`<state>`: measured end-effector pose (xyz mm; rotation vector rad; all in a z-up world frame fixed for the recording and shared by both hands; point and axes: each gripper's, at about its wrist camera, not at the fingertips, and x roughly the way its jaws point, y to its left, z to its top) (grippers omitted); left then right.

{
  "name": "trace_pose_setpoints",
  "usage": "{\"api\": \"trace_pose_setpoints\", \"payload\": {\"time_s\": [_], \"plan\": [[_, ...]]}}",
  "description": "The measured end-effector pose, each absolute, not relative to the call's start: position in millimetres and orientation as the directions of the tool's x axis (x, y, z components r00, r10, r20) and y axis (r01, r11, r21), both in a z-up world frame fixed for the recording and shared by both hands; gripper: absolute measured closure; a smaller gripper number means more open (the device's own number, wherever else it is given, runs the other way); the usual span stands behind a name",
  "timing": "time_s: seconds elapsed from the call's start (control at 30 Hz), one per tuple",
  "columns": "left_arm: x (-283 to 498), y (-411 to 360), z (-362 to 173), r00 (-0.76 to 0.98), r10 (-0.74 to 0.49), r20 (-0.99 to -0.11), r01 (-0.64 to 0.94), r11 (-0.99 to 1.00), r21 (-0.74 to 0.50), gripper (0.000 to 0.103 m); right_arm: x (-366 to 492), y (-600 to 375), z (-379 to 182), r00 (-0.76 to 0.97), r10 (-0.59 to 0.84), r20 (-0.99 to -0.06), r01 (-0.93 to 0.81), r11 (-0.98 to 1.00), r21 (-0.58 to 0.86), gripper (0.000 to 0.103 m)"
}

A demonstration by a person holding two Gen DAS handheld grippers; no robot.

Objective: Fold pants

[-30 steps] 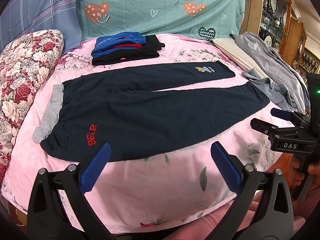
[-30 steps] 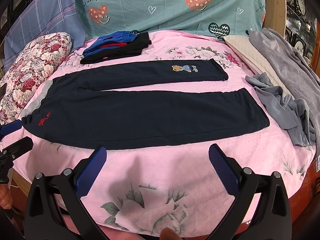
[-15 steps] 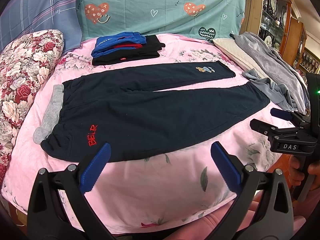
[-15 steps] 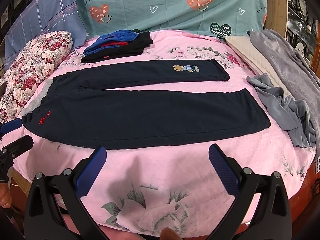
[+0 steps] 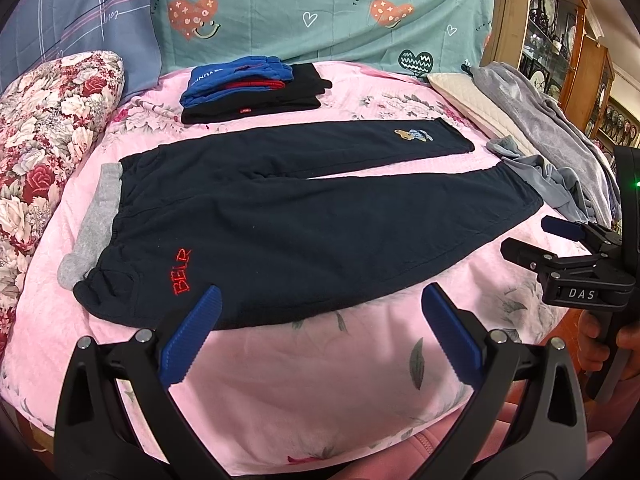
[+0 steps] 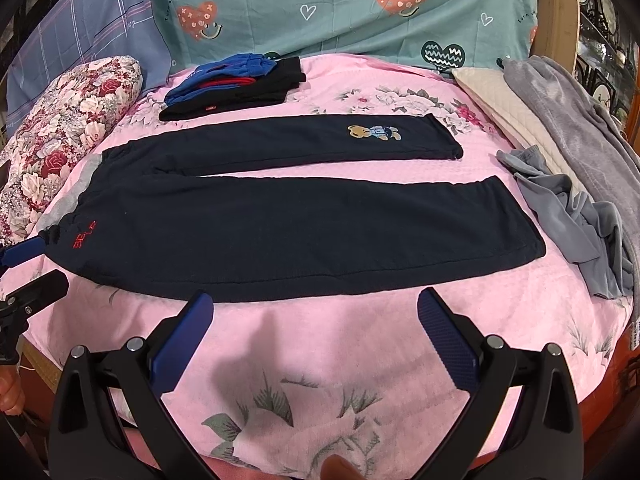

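Observation:
Dark navy pants (image 5: 288, 216) (image 6: 280, 224) lie flat on the pink bed, waistband to the left, both legs spread to the right. Red lettering marks the near hip and a bear patch (image 6: 374, 132) sits on the far leg. My left gripper (image 5: 320, 320) hovers open just in front of the near edge at the hip end, empty. My right gripper (image 6: 314, 328) is open and empty in front of the near leg. Each gripper also shows at the edge of the other's view: the right gripper (image 5: 540, 236), the left gripper (image 6: 36, 264).
A stack of folded blue, red and black clothes (image 5: 248, 88) rests behind the pants. A floral pillow (image 5: 44, 128) lies at the left. Crumpled grey garments (image 6: 576, 216) and a cream cushion (image 6: 504, 104) crowd the right side. The pink sheet (image 6: 320, 360) is bare near the front edge.
Both views have crept slightly closer to the pants. Both grippers stay open and the pants have not moved.

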<state>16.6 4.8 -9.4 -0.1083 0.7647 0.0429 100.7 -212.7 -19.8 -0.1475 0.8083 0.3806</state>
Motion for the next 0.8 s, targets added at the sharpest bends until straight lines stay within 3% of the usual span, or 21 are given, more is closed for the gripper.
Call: {"api": "trace_pose_setpoints", "payload": {"time_s": [0.13,0.57,0.63,0.8], "plan": [[24,24,-11,0.712,-0.008,-0.702,-0.089,0.991,-0.102,0.002,106,-208,-21,0.615,0.305,-0.727,-0.415,0.909,0.030,0.001],[76,200,10,0.664,0.192,-0.722,-0.288,0.958,-0.009,0.002,164,-139,3,0.550,0.380,-0.744,-0.614,0.787,-0.052,0.001],[93,231,5,0.641,0.193,-0.743,-0.299,0.954,-0.011,0.005,173,-122,6,0.534,0.395,-0.747,-0.653,0.754,-0.068,0.001],[140,292,-17,0.596,0.093,-0.797,-0.279,0.955,-0.097,0.024,194,-74,7,0.479,0.425,-0.768,-0.731,0.677,-0.082,0.001]]}}
